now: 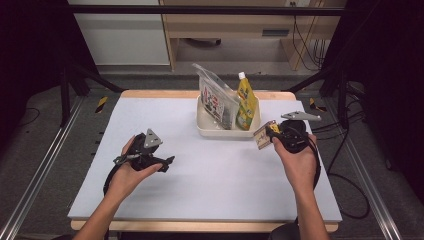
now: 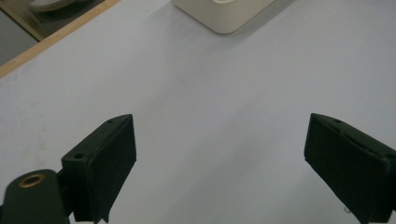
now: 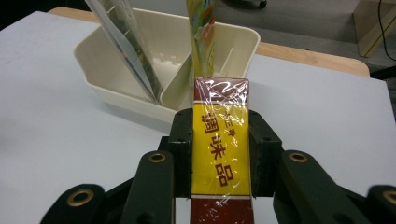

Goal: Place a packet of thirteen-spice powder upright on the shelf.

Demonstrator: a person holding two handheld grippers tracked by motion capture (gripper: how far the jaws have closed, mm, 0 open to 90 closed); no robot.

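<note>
One seasoning box [image 3: 220, 149] clamped in right gripper [image 3: 220, 154] jaws, left gripper [image 2: 219, 158] jaws apart; two pouches in one tray [image 1: 206, 127].

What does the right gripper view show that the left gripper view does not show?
The right gripper view alone has the right tongs shut on a yellow seasoning packet, wrapped in clear film and printed with red characters. Beyond it stand a clear bag and a yellow pouch in the tray.

The left gripper view alone has the left tongs, wide open over bare table, with nothing between the jaws.

Both share the cream tray and the pale table surface.
</note>
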